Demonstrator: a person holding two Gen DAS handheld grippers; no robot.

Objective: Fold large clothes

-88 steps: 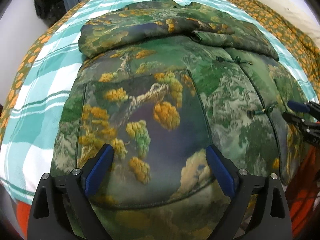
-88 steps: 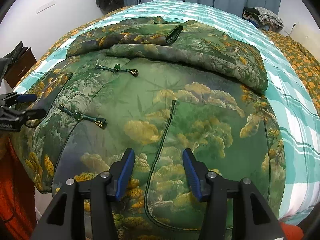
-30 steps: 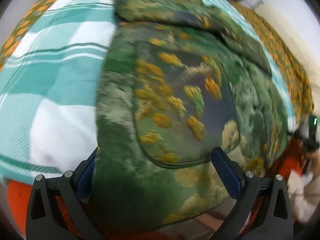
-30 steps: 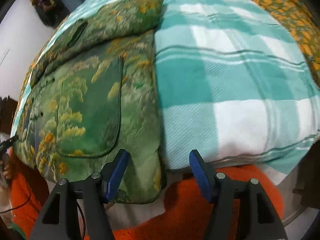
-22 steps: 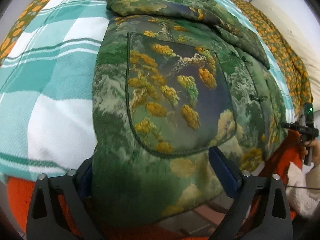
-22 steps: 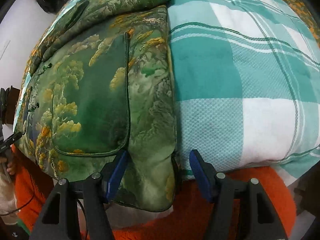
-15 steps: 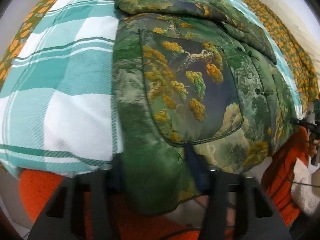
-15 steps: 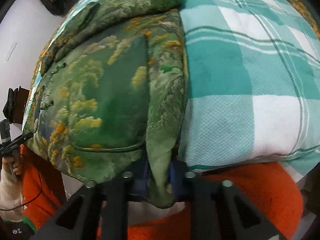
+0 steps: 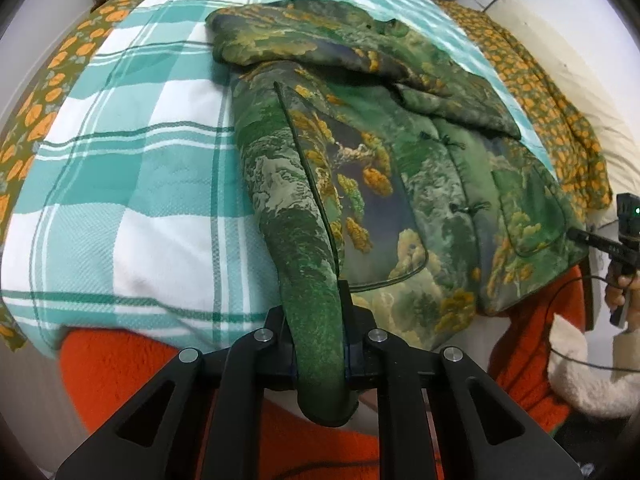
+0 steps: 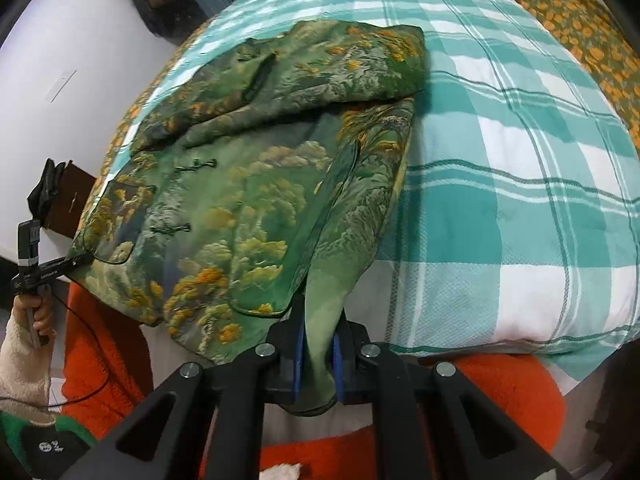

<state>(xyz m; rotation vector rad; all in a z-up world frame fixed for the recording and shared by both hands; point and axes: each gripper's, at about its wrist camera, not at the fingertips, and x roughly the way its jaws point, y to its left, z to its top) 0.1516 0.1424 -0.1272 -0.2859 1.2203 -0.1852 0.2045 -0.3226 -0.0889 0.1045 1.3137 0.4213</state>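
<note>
left gripper (image 9: 318,340): jaws closed on the hem corner of the jacket (image 9: 400,152) at 6 o'clock | jacket: lies on the checked blanket (image 9: 132,184), sleeves folded across at 12 o'clock | right gripper (image 10: 316,356): jaws closed on the other hem corner | advice: lift both corners level, carry the hem toward 12 o'clock, keep it taut.

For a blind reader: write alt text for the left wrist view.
The left gripper is shut on the near corner of a green landscape-print jacket lying on a teal checked blanket. At far right, the right gripper holds the opposite corner.
</note>
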